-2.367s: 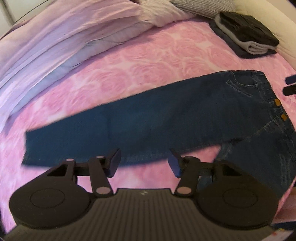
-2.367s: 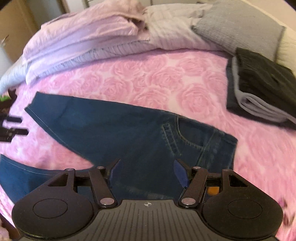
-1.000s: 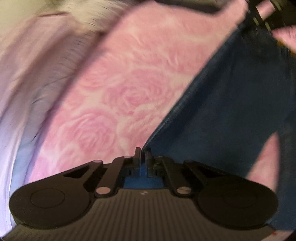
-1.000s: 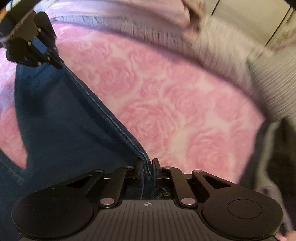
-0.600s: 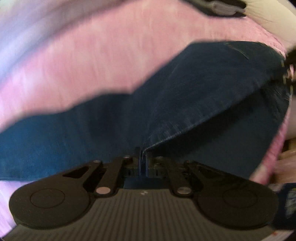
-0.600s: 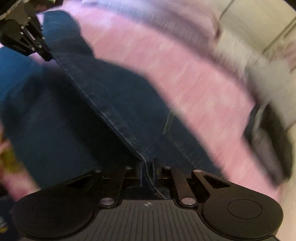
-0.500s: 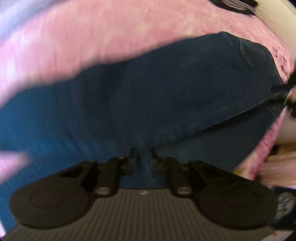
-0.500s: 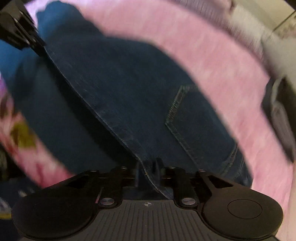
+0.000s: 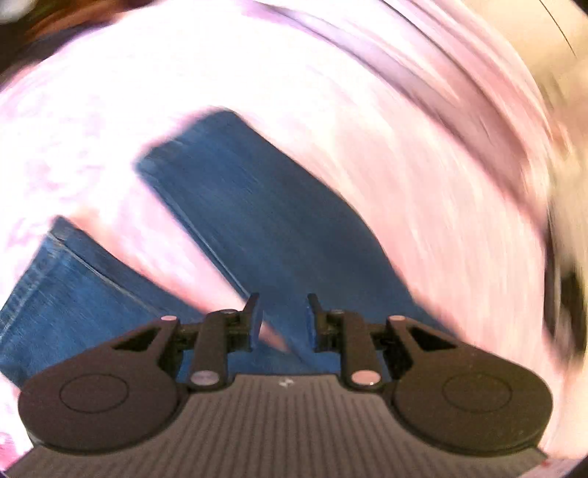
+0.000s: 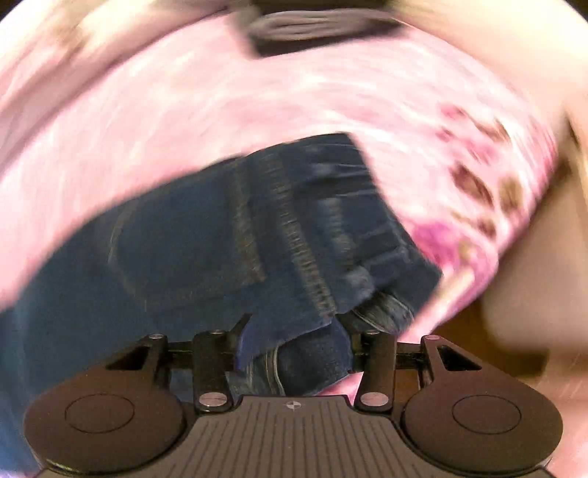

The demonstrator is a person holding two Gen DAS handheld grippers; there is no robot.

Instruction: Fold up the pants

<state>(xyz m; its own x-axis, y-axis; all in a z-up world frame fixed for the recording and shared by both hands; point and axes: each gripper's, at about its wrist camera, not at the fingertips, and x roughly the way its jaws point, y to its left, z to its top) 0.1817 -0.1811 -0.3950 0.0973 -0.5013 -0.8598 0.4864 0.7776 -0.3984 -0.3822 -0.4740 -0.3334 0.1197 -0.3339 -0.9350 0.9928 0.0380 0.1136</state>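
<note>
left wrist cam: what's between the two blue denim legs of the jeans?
Bare pink rose-print bedspread: a wedge of it separates the two blue denim legs. Nothing else lies there. It shows in the left wrist view, blurred.

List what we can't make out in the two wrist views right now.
- Left wrist: motion blur smears the pink bedspread and the bedding past it; the jeans run under the left tongs, hiding how the legs line up.
- Right wrist: the jeans' waistband is blurred, so button and pocket details are unreadable.
- Right wrist: the dark stack is cut by the top edge and blurred.
- Right tongs: denim lies between the open jaws; contact unclear.
</note>
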